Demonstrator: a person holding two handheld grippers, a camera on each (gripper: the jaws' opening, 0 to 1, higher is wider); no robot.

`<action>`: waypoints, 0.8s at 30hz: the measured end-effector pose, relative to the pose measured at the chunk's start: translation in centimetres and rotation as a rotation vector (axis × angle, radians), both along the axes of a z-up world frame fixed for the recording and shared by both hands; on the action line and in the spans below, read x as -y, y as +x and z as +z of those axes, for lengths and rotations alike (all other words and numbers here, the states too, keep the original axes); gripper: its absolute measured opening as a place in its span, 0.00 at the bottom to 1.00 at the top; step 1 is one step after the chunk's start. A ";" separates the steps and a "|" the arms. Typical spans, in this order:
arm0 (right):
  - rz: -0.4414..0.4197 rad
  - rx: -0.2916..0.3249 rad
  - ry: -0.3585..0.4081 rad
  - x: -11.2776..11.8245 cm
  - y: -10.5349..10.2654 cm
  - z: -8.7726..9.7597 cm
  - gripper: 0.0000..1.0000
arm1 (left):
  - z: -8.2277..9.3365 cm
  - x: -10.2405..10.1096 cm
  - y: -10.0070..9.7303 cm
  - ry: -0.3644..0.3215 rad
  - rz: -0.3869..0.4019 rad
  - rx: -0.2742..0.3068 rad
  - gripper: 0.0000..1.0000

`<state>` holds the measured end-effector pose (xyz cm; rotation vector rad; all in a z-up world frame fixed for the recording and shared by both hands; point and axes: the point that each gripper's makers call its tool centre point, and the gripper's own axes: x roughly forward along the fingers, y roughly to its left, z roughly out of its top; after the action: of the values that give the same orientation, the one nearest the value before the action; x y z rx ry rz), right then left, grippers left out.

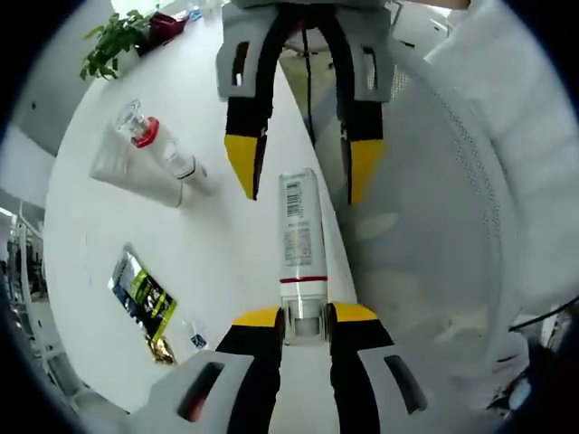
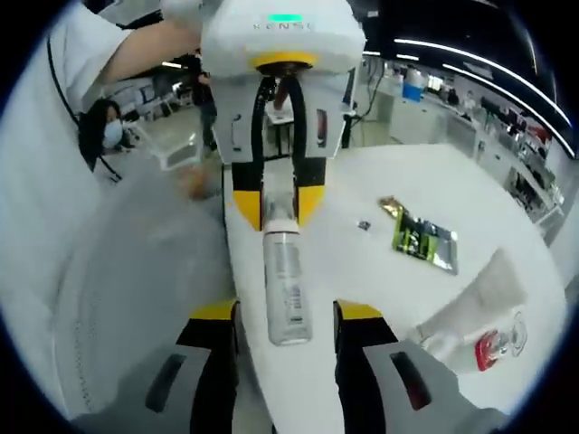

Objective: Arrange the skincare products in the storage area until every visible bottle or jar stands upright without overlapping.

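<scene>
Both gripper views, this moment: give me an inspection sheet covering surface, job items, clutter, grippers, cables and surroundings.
Surface: white table, with a white perforated basket at its edge.
Job's things: white tall bottle held level between the two grippers; white tube and clear red-collared bottle lying flat together, not upright.
Clutter: green-black sachet; small packet beside it.
Grippers: left gripper shut on the tall bottle's capped end; right gripper open around the other end, jaws not touching it.
Cables: dark cable past the basket.
Surroundings: potted plant at the table's far end; person's white sleeve; office benches behind.
</scene>
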<state>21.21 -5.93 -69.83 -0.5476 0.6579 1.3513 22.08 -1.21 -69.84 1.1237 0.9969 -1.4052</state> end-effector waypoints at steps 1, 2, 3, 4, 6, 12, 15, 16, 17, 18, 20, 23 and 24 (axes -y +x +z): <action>0.020 0.002 -0.017 -0.2 -0.1 -0.2 0.41 | 0.1 0.2 -0.2 -0.001 0.000 -0.001 0.24; 0.033 0.006 -0.027 -0.2 -0.2 -0.2 0.40 | 0.2 0.4 -0.4 0.000 0.001 -0.004 0.24; 0.046 0.006 -0.031 -0.4 -0.4 -0.3 0.38 | 0.3 0.5 -0.6 -0.001 0.000 -0.005 0.24; 0.052 0.001 -0.030 -0.4 -0.5 -0.3 0.36 | 0.5 0.7 -0.8 0.000 0.000 -0.006 0.24; 0.068 -0.011 -0.029 -0.4 -0.9 -0.3 0.32 | 0.8 0.8 -1.0 -0.001 0.000 -0.005 0.24; 0.106 -0.027 -0.027 0.1 -1.9 -0.5 0.23 | 1.6 1.5 -1.6 -0.025 0.027 -0.021 0.24; 0.108 -0.033 -0.017 0.5 -2.1 -0.4 0.22 | 1.7 1.7 -1.9 -0.032 0.033 -0.028 0.24; 0.103 -0.038 -0.009 0.6 -2.2 -0.3 0.22 | 1.7 1.9 -1.9 -0.038 0.031 -0.025 0.24; 0.096 -0.050 -0.002 0.7 -2.2 -0.2 0.22 | 1.7 2.0 -2.0 -0.048 0.022 -0.024 0.24; 0.086 -0.063 0.012 0.8 -2.3 -0.1 0.22 | 1.8 2.2 -2.0 -0.068 -0.004 -0.011 0.25; 0.081 -0.060 0.053 1.0 -2.4 0.5 0.21 | 1.8 2.2 -2.0 -0.084 -0.002 -0.008 0.25; 0.069 -0.084 0.100 1.7 -2.5 1.2 0.21 | 2.2 2.9 -2.1 -0.133 0.034 -0.029 0.25; 0.064 -0.087 0.105 1.9 -2.5 1.3 0.21 | 2.4 3.1 -2.0 -0.152 0.043 -0.031 0.25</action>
<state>18.68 -7.83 -68.49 -0.4307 0.6402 1.4675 20.04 -4.32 -67.42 0.9664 0.9146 -1.4425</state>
